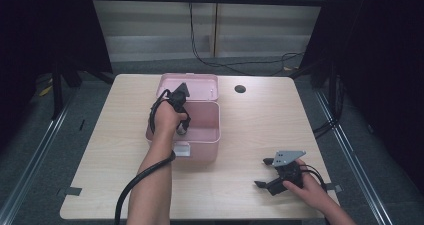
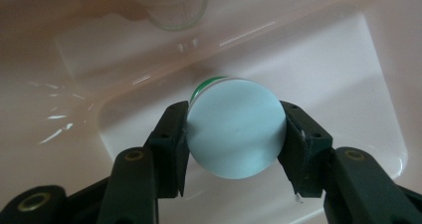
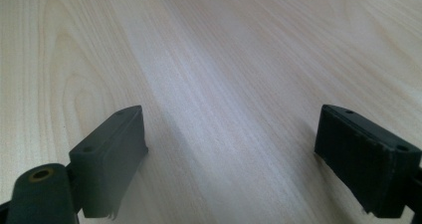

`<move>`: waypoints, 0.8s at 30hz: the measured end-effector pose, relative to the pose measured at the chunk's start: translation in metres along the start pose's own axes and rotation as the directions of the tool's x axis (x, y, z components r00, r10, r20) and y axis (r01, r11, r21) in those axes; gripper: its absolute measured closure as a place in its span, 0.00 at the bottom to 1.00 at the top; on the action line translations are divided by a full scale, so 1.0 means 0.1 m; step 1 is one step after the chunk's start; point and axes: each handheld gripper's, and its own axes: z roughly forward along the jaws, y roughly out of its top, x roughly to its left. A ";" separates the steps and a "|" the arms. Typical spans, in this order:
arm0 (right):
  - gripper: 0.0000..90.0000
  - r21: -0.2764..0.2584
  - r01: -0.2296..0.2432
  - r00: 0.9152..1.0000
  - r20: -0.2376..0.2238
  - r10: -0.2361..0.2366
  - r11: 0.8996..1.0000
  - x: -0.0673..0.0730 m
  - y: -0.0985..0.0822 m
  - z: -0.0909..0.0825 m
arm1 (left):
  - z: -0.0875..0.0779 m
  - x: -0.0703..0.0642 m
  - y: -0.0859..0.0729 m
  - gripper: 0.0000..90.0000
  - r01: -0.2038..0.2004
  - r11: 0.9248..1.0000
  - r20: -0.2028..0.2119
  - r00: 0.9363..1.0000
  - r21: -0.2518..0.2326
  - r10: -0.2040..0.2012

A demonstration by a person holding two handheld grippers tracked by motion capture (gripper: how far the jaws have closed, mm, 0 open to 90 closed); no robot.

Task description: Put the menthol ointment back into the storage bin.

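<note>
Over the open pink box [image 1: 200,135] at the left of the surface [image 1: 250,130], the left tongs [image 2: 234,134] pinch a round pale-blue-capped container [image 2: 234,132] just above the box floor. Near the right front corner, the right tongs [image 1: 263,172] rest spread, holding nothing.

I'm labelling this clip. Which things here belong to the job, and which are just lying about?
In the job:
- left gripper, shut on the round pale-blue item
- pink box, lid open

Lying about:
- right gripper, jaws open, on the table
- clear container in the box
</note>
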 end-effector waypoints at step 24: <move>0.14 -0.001 0.000 1.000 -0.001 0.000 1.000 0.00 0.00 0.00 | 0.12 0.03 0.01 0.55 0.015 1.000 -0.007 1.000 -0.019 -0.015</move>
